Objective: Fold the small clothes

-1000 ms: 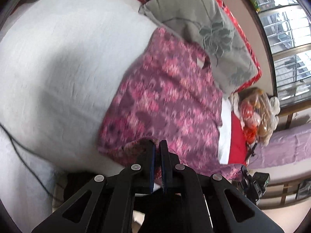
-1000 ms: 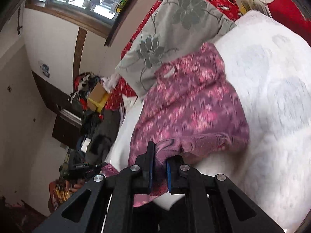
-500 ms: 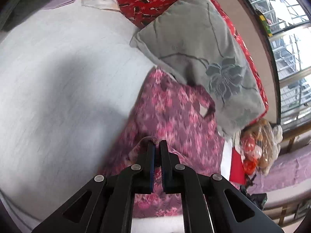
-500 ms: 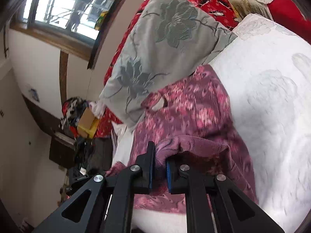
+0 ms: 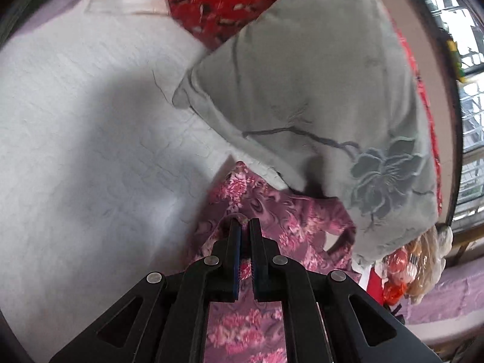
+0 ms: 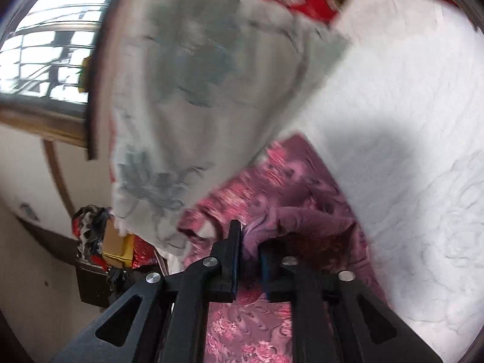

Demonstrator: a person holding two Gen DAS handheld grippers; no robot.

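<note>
Both jaws pinching pink floral garment (image 5: 305, 220), no legible txt

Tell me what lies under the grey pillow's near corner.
The far edge of the pink floral garment runs under the grey pillow, on the white bedspread. How far the cloth reaches beneath is covered. Behind the pillow, a red patterned cover shows.

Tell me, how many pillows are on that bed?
1 that I can see: a grey flowered pillow at the bed's far end, its lower edge over the pink garment. Others may be hidden.
</note>
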